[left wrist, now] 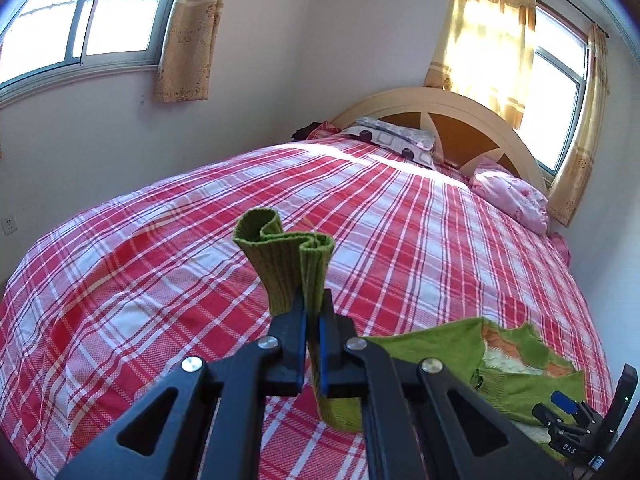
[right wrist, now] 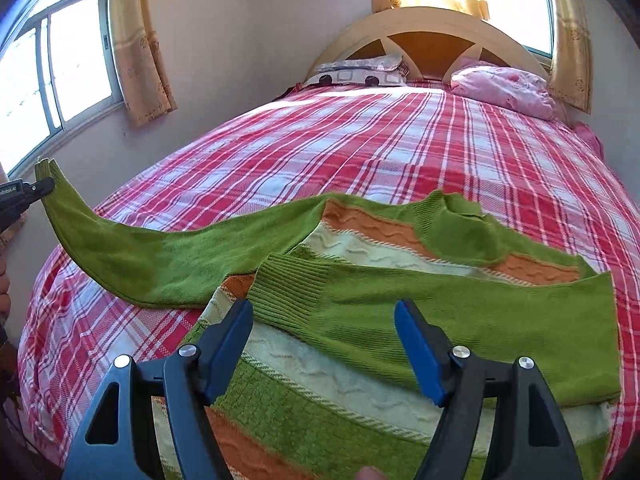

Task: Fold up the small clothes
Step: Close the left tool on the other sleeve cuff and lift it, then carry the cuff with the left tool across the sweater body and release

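**Sleeve lifted for the fold, other sleeve already across**

While you are looking along the left gripper (left wrist: 313, 322), you are clenching its jaws on the ribbed cuff (left wrist: 286, 258) of the green sweater (left wrist: 516, 376), with the cuff poking up past the tips so the sleeve is hanging free of the plaid bedspread (left wrist: 160, 264) for carrying over. Your right gripper (left wrist: 576, 412) is showing at the lower right corner.

Turning to the right wrist view, you are holding the right gripper (right wrist: 324, 344) released, jaws wide and empty above the sweater's body (right wrist: 320, 404). One sleeve (right wrist: 460, 316) is lying folded across the chest; the raised sleeve (right wrist: 132, 256) is stretching left to the left gripper (right wrist: 38, 188). Pillows (right wrist: 504, 88) are sitting well apart by the headboard (right wrist: 424, 24), so nothing is blocking your fold.
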Motion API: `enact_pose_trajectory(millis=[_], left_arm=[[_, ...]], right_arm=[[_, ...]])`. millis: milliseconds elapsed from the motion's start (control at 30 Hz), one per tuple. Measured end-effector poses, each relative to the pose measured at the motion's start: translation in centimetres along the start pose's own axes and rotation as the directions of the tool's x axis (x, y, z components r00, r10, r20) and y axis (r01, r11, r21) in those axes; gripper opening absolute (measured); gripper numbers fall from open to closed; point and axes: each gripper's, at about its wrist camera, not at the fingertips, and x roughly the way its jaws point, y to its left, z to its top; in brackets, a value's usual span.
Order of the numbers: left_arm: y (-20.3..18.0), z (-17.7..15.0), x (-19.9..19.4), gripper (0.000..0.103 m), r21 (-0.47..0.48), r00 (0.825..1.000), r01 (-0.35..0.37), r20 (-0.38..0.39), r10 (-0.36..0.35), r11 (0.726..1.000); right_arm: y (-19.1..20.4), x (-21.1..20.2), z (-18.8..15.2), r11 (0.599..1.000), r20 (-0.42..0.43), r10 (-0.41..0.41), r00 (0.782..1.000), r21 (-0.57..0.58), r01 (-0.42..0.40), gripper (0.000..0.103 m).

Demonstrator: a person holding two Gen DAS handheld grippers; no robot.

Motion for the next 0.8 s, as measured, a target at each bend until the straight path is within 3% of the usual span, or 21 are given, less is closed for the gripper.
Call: enact_pose_trajectory(millis=[400,800], left_arm=[[-10.3,3.3,-2.3,0.005,0.095,0.981,0.165,0.089,-0.173,0.982],[-22.1,4.0,-2.1,0.005,0.174,0.936,0.329,0.071,-0.345,0.928]], right_arm=[[-7.3,-8.7,-2.6,0.996,0.070,-0.073,0.995,0.055,0.069,0.074],[-15.2,-15.2,-7.9,0.969,0.076,-0.178,0.981,0.187,0.162,0.074]])
